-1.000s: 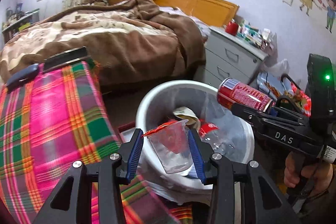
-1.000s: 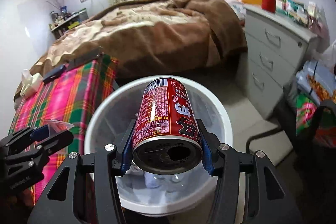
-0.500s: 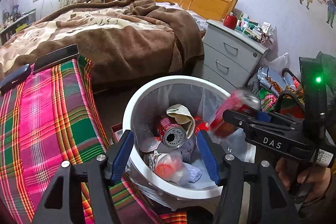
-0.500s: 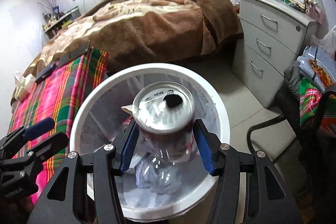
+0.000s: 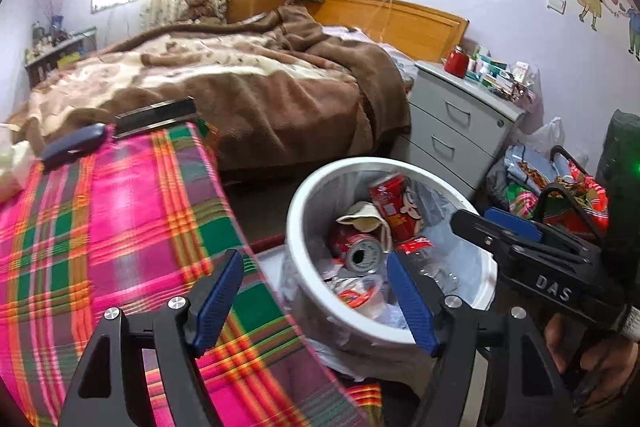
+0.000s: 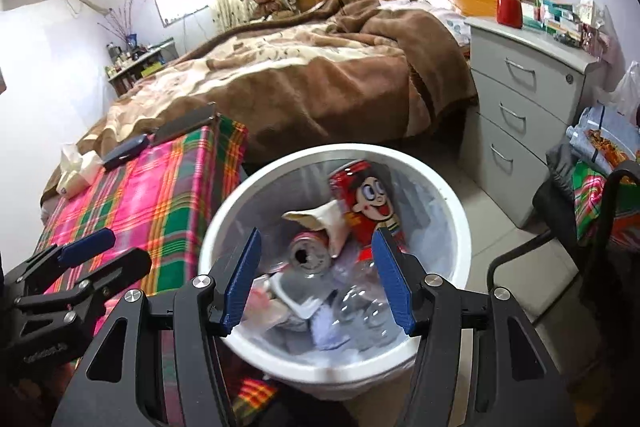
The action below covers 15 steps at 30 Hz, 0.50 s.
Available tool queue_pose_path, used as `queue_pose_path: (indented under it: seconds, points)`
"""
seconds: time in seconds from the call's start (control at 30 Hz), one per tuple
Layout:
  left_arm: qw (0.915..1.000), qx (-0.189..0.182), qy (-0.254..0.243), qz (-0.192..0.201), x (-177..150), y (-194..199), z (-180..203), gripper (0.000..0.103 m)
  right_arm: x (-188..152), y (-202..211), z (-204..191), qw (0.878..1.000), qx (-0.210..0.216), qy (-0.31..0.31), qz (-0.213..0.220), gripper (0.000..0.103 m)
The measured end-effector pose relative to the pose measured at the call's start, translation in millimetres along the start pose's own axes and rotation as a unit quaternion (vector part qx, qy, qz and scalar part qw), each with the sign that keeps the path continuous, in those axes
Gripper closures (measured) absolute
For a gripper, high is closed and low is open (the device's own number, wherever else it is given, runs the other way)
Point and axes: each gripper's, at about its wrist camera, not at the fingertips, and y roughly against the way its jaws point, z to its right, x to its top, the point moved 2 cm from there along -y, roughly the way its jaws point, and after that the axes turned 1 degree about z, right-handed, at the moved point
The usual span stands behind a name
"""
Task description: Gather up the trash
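Left gripper (image 5: 314, 301) and right gripper (image 6: 316, 279) just widened, seemingly empty, over bin (image 6: 224, 223)

Count, as seen from my two wrists. Bins: one white bin (image 6: 452, 195). Red cans in it: two, one cartoon-printed can (image 6: 368, 203) standing at 12 o'clock in the bin, one can lying open-end up (image 6: 310, 257) near centre. Crumpled paper (image 6: 324, 219): one piece. Clear bottle (image 6: 356, 303): one that I can make out; remaining wrappers too jumbled to count. Counter (image 5: 120, 227) items: two dark objects at 11 o'clock. Grippers: two.
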Motion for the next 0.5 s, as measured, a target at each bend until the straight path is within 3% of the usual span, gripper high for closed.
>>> queue_pose_path:
  seconds: [0.3,0.5]
  points:
    - [0.9981,0.053,0.019,0.025,-26,41,-27,0.029,-20,26,-40,0.998,0.005,0.026,0.053,0.044]
    - [0.9941,0.092,0.031,0.047,-44,70,-44,0.029,-35,28,-60,0.997,0.023,0.033,0.064,0.044]
